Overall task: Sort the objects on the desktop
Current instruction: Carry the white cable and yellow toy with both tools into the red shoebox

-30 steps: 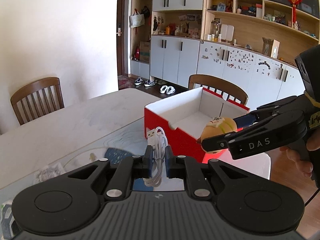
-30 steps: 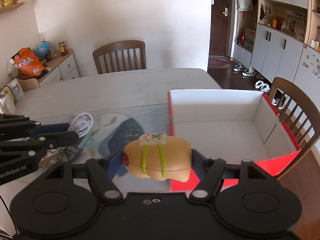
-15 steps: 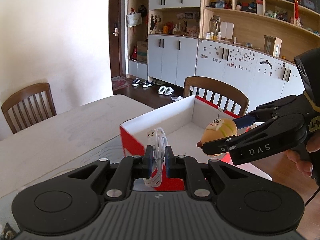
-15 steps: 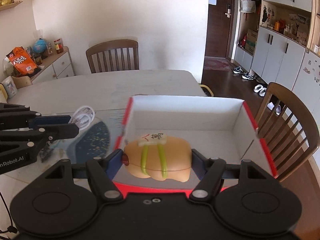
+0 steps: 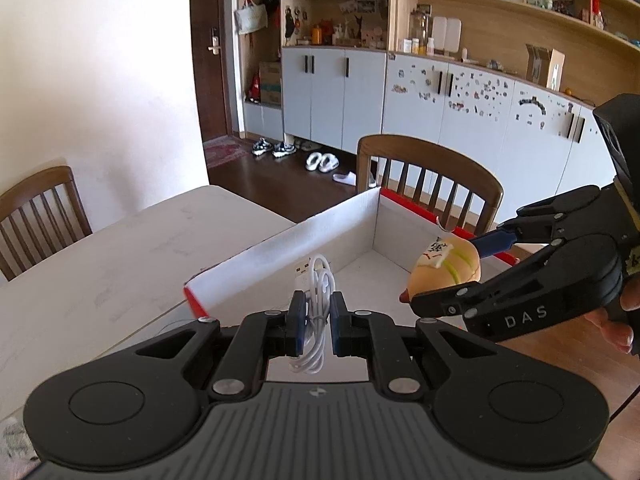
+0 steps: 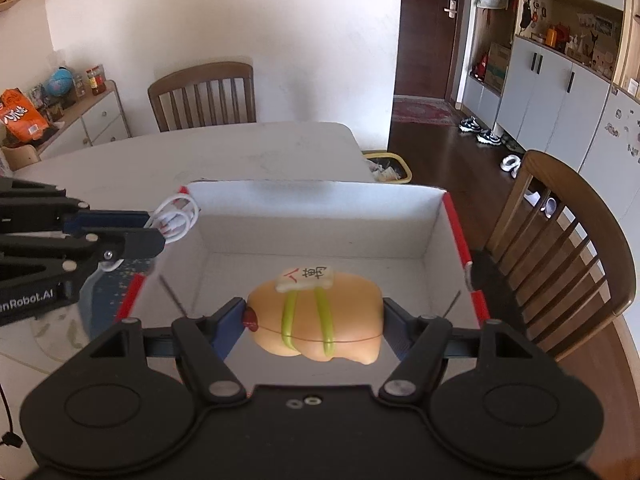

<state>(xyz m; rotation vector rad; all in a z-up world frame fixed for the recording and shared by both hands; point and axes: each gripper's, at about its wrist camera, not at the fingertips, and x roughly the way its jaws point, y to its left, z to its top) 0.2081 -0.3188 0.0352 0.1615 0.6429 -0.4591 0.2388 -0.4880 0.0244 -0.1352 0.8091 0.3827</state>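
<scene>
Left hand-held gripper (image 5: 316, 322) clamps a white cable (image 5: 316, 320), right hand-held gripper (image 6: 314, 320) a toy (image 6: 316, 320), over the box (image 6: 320, 222) (bare inside).

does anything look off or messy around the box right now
Nothing stands out. The red box sits upright and bare inside. The left gripper holds a coiled white cable, and the right gripper holds a tan toy.

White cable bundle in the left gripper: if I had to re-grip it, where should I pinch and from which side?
Pinch the white cable bundle across its gathered middle, as the left gripper does now. The loops lie flat together there, so the pads squeeze the strands as one. Come from the loop end opposite the USB plug, probably safest, leaving the plug free.
</scene>
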